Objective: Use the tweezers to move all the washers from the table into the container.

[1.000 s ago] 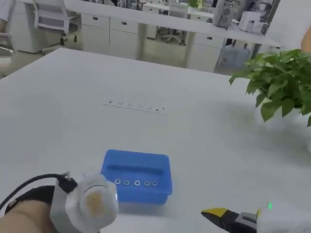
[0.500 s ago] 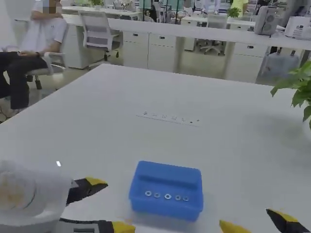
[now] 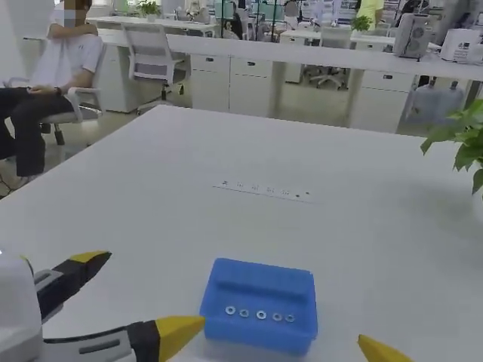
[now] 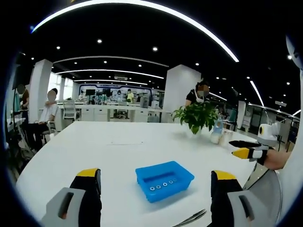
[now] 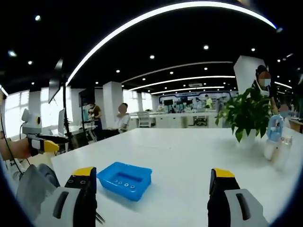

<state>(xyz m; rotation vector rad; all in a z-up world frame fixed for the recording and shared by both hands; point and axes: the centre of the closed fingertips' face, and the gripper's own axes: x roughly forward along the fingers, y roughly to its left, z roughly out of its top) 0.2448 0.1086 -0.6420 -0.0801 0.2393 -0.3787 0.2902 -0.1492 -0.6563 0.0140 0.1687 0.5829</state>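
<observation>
While the white table (image 3: 151,188) spreads under both tools, the left gripper (image 3: 136,298) and right gripper (image 5: 152,174) hover near its close edge, each with jaws spread wide and holding nothing. Between them sits the blue container (image 3: 260,270). The tweezers (image 4: 191,218) show low between the left gripper's jaws, and 5 washers (image 3: 260,314) lie in a row inside the container.

Left jaws: my left claw (image 4: 155,174) has two black jaws, each capped with a yellow tip (image 4: 88,173).
Left bases: grey blocks (image 4: 64,210) at the foot of my jaws, each cut with a dark slot.
From my head: a pale grey shank (image 3: 83,348) runs behind the yellow cap, dark slot along it.
Right jaws: my right claw (image 5: 152,172) is the same make, black with yellow caps.
Right bases: grey slotted housings (image 5: 242,208).
</observation>
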